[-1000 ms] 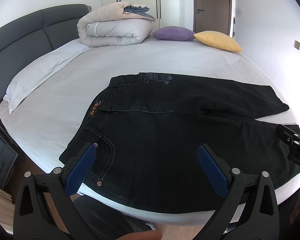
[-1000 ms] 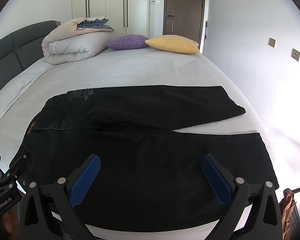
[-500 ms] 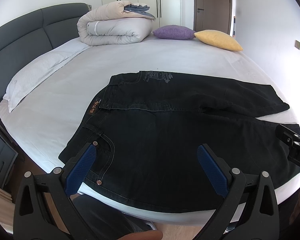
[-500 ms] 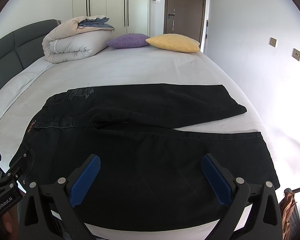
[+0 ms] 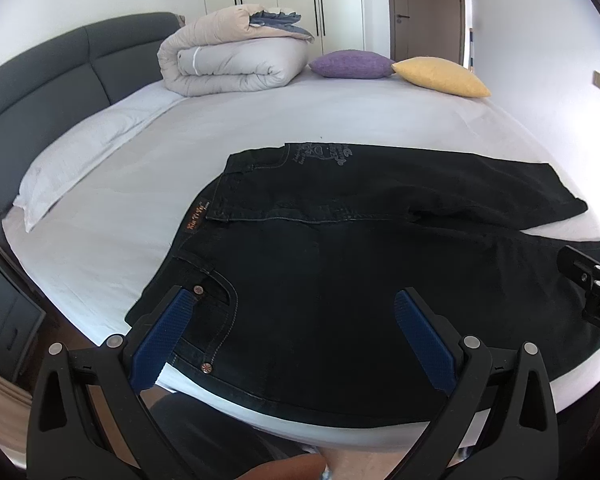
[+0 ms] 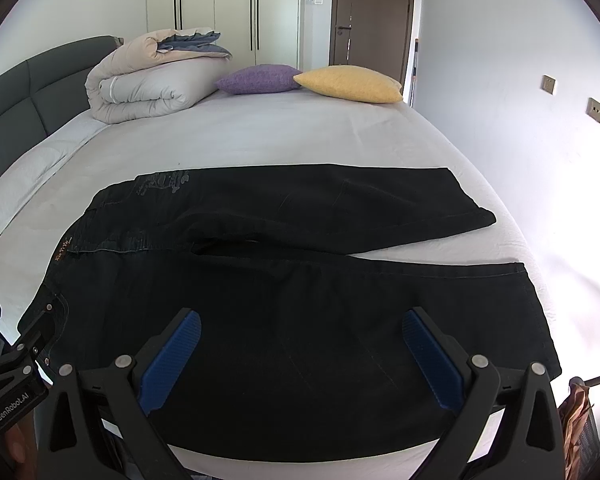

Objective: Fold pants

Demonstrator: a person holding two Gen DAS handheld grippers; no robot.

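Observation:
Black jeans (image 5: 340, 272) lie flat on the white bed, waistband to the left, both legs running right; they also show in the right wrist view (image 6: 284, 288). The near leg reaches the bed's front edge. My left gripper (image 5: 296, 336) is open and empty, held above the hip pocket and front edge. My right gripper (image 6: 300, 356) is open and empty above the near leg. Each gripper's body shows at the edge of the other view.
A folded duvet (image 5: 236, 60) sits at the back of the bed with a purple cushion (image 5: 352, 64) and a yellow cushion (image 5: 440, 76). A white pillow (image 5: 80, 160) lies by the grey headboard (image 5: 40, 76) on the left. A wall stands at the right.
Both views have dipped and drawn slightly back, so the jeans sit a little lower. Both grippers stay open and empty.

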